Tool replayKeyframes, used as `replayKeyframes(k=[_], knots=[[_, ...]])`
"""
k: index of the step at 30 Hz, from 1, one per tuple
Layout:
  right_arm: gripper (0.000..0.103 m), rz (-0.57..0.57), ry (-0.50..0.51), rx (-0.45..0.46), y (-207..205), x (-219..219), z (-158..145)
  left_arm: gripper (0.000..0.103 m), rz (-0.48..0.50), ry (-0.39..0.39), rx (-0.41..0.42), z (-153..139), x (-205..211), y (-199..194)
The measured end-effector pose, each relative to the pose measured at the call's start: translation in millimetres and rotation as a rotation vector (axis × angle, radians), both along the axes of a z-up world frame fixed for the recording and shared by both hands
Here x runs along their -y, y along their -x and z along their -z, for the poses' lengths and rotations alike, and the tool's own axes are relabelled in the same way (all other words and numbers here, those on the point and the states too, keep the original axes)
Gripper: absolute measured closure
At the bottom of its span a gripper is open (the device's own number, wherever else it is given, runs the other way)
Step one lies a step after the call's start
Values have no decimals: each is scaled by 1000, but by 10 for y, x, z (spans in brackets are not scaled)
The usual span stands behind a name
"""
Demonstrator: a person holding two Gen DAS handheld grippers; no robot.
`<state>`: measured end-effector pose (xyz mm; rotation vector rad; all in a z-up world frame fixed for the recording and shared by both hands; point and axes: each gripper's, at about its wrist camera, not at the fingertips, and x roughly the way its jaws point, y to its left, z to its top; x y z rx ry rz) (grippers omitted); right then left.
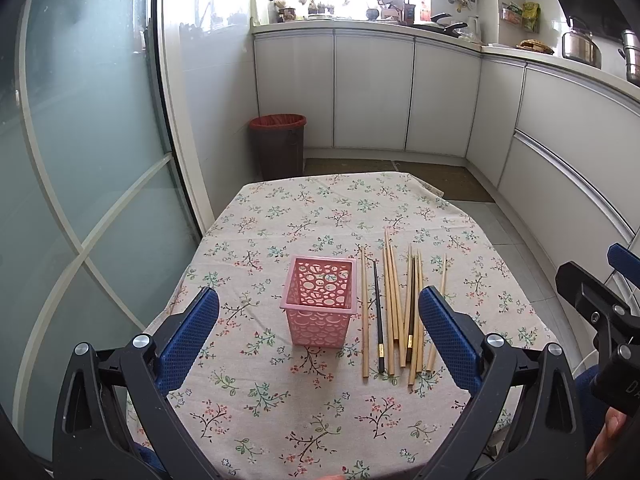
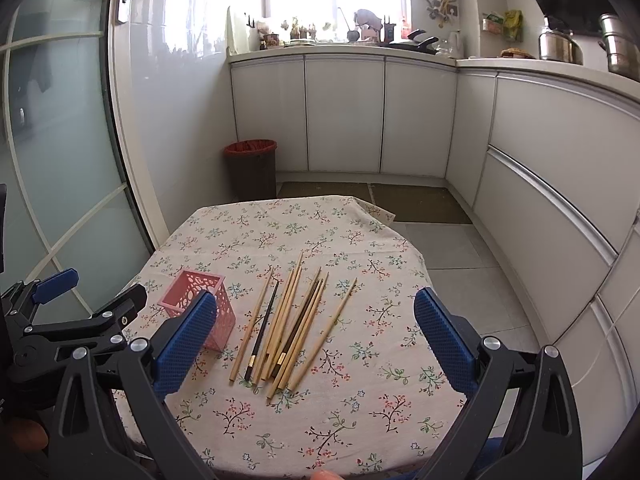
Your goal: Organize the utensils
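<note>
A desk [image 1: 280,216] covered in a flowered cloth fills the lower middle of both views. One pink perforated holder [image 1: 320,305] stands upright at the centre of the left wrist view, and it looks empty. Just to its right in the frame lies a loose row of chopsticks [image 1: 394,312], roughly parallel, thick ends toward the bottom of the frame and tips toward the top.

The count is about eleven chopsticks: two dark ones with gold bands near the thick end, the rest pale wood. Several pale ones overlap at the middle of the row, so that number may be off by one.

The left hand-held gripper [image 1: 320,340] hovers above the desk with its blue pads spread wide, framing the holder and touching nothing. The right hand-held gripper [image 2: 316,340] is likewise spread wide and empty, with the chopsticks [image 2: 292,320] between its pads in the frame.

No chopstick is in the holder [image 2: 200,308] yet, so the task appears to be at its start. A sound first move would be to close the right gripper across one outlying stick, such as the lone pale one at the right edge of the row, near its thick end, then tip it upright over the holder. The left gripper could steady the light holder so it does not topple.
</note>
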<state>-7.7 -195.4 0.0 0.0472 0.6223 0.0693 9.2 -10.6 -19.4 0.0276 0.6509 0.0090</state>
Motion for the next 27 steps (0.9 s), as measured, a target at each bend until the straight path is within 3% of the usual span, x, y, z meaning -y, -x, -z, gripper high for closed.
replayKeyframes(k=[27], knots=[[7, -16, -30, -40, -130, 40, 116, 7, 12, 3, -27, 63, 4, -50]])
